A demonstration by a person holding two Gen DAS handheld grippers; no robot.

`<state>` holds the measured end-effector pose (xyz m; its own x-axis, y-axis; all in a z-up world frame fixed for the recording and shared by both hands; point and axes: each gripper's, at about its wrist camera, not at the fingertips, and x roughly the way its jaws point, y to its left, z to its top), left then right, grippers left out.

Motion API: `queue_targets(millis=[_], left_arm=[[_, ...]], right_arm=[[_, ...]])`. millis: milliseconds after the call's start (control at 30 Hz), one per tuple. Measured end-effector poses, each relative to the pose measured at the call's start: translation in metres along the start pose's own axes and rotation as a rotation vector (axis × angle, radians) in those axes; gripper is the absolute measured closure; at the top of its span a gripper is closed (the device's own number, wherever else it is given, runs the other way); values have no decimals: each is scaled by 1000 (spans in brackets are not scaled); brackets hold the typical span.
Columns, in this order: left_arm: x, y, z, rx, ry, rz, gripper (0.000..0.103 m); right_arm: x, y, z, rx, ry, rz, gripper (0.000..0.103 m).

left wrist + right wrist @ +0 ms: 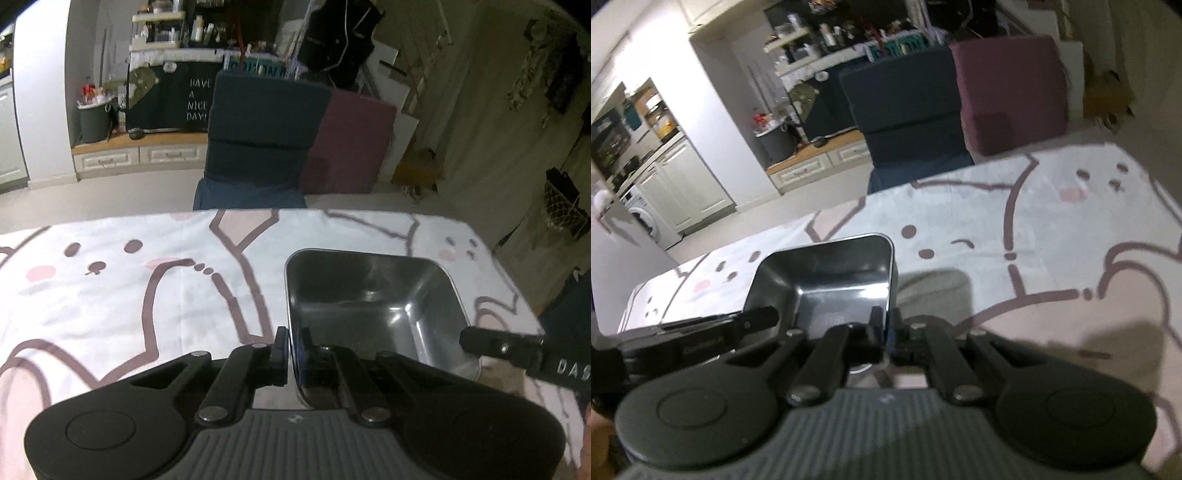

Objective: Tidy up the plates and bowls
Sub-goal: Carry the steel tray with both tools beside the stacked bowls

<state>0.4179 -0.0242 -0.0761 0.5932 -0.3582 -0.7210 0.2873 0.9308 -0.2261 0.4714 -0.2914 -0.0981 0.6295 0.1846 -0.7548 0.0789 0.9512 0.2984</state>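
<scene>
Left wrist view: a square stainless-steel bowl (pixel 373 306) is gripped at its left wall by the left tool (pixel 294 345), one finger outside, one inside, above a tabletop covered with a cartoon-print cloth (pixel 110 295). Right wrist view: the same bowl (pixel 827 280) is pinched at its opposite wall by the right tool (pixel 885 325), closed tight on the rim. Both sides appear to be held so that the bowl is kept level and steady for carrying. A dark blue chair (pixel 258 140) is seen behind.
</scene>
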Motion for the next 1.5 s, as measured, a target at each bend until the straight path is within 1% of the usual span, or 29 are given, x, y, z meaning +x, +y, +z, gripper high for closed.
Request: queue_targets(millis=[200, 433, 567, 700, 900, 1133, 1267, 1500], left_arm=[[-56, -47, -18, 40, -49, 17, 98], [-107, -97, -57, 48, -80, 9, 98], [-122, -124, -85, 53, -75, 9, 98], [-126, -147, -113, 48, -63, 5, 98], [-119, -168, -145, 39, -28, -2, 98], [-98, -186, -174, 63, 26, 18, 98], [-88, -191, -184, 78, 58, 24, 97], [-77, -197, -196, 106, 97, 31, 97]], right_arm=[[-62, -12, -14, -26, -44, 30, 100], [-133, -38, -42, -58, -84, 67, 99], [-166, -56, -65, -77, -90, 80, 99], [-188, -76, -88, -91, -84, 79, 99], [-202, -98, -114, -95, -54, 69, 99], [-201, -117, -137, -83, -7, 40, 99], [-195, -122, -146, -94, 24, 18, 99], [-187, -123, -149, -110, 72, -23, 99]])
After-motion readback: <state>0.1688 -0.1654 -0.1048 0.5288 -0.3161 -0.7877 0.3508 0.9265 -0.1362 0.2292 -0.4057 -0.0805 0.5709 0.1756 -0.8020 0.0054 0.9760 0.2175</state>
